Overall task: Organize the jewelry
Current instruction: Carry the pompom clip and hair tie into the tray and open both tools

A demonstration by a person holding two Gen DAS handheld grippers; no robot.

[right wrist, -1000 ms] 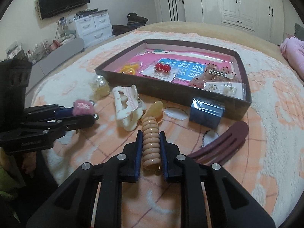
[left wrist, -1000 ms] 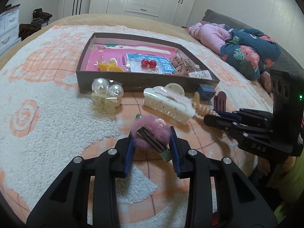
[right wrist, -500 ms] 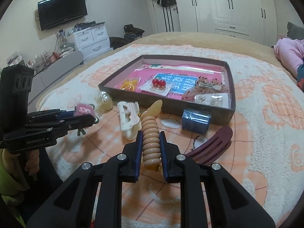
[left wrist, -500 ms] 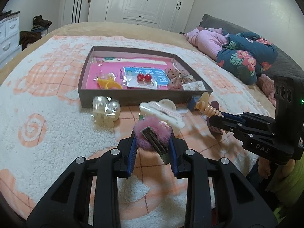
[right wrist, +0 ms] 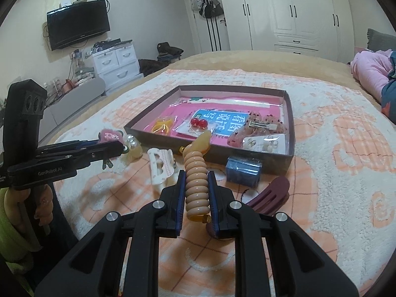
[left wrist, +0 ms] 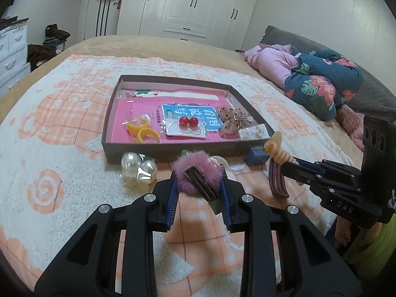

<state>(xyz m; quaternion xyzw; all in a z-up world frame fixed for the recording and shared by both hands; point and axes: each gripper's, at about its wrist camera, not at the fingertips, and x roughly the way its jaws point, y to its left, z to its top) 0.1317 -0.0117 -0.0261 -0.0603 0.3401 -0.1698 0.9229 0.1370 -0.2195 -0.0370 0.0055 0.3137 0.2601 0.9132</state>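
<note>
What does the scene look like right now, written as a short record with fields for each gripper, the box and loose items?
left gripper: shut on fluffy pink pom-pom hair clip
right gripper: shut on ridged peach plastic hair clip
box: shallow brown cardboard box on the blanket, holding red ball earrings
loose: white claw clip, maroon hair comb, blue packet

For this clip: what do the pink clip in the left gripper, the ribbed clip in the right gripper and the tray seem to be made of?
Pink clip: fluffy fur or plush pompom, fine hairs at its edge, on a dull, brassy metal clasp.
Ribbed clip: likely glossy plastic or resin, tan, with sharp highlights on each ridge.
Tray: probably cardboard, matte dark brown, with thin straight walls and folded corners.
</note>
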